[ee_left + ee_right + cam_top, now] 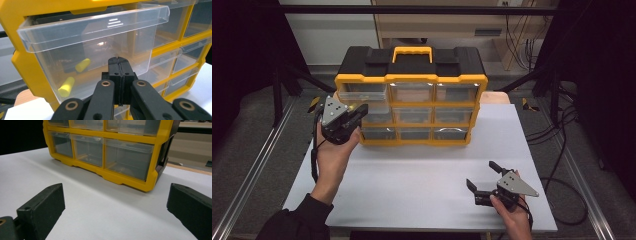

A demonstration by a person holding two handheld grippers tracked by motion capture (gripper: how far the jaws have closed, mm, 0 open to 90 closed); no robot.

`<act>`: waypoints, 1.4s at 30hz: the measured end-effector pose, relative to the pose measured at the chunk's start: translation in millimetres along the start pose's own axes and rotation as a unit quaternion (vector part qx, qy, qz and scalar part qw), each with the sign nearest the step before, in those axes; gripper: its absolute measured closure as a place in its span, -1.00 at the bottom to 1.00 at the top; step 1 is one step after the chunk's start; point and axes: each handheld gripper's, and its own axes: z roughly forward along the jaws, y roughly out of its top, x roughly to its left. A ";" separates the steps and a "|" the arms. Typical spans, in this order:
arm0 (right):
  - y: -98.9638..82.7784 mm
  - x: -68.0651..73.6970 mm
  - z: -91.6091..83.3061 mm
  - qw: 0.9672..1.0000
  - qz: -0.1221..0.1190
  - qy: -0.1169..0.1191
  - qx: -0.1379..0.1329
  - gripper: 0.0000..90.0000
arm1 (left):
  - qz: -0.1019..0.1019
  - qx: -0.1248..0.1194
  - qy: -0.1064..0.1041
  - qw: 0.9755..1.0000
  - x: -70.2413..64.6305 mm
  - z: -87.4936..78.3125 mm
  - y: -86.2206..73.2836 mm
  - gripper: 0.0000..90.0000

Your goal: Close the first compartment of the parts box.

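Tool, left (358, 111): jaws pressed together with nothing between them, tips set against the clear front of a drawer (95, 52) at the left column of the yellow-and-black organizer (411, 95). From the high view it appears to be the middle-row drawer; the left gripper view shows it standing partly out of its slot, lip forward.

Contents of that drawer: two yellow cylinders, one higher (82, 65), one lower and nearer the front corner (66, 86). Material cannot be told.

Tool, right (482, 180): jaws spread wide, empty, held low over the white counter (412, 180) near its front right, well apart from the organizer.

Risks, as judged:
- Closed tips bear on smooth plastic. A push off-centre could skew the drawer in its slot and jam it, or let the tips slide off the face.
- A hard shove could shift the whole organizer backward on the counter, since the right tool is not bracing it.
- If the drawer is meant to come out further, closed jaws have no hold on the lip; a hook-and-pull could slip.
- Pulled too far, the drawer could drop free and spill both cylinders.
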 end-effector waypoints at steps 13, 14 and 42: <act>-0.1 -0.2 -0.2 1.000 0.001 -0.001 0.000 -0.96 | 0.003 0.003 0.003 1.000 0.9 3.4 1.9 1.00; -0.1 -0.2 -0.2 1.000 0.001 -0.001 0.000 -0.96 | 0.003 0.003 0.003 1.000 1.1 3.7 1.9 1.00; -0.1 -0.3 -0.2 1.000 0.004 0.000 0.000 -0.96 | 0.011 0.011 0.010 1.000 4.1 11.6 6.4 1.00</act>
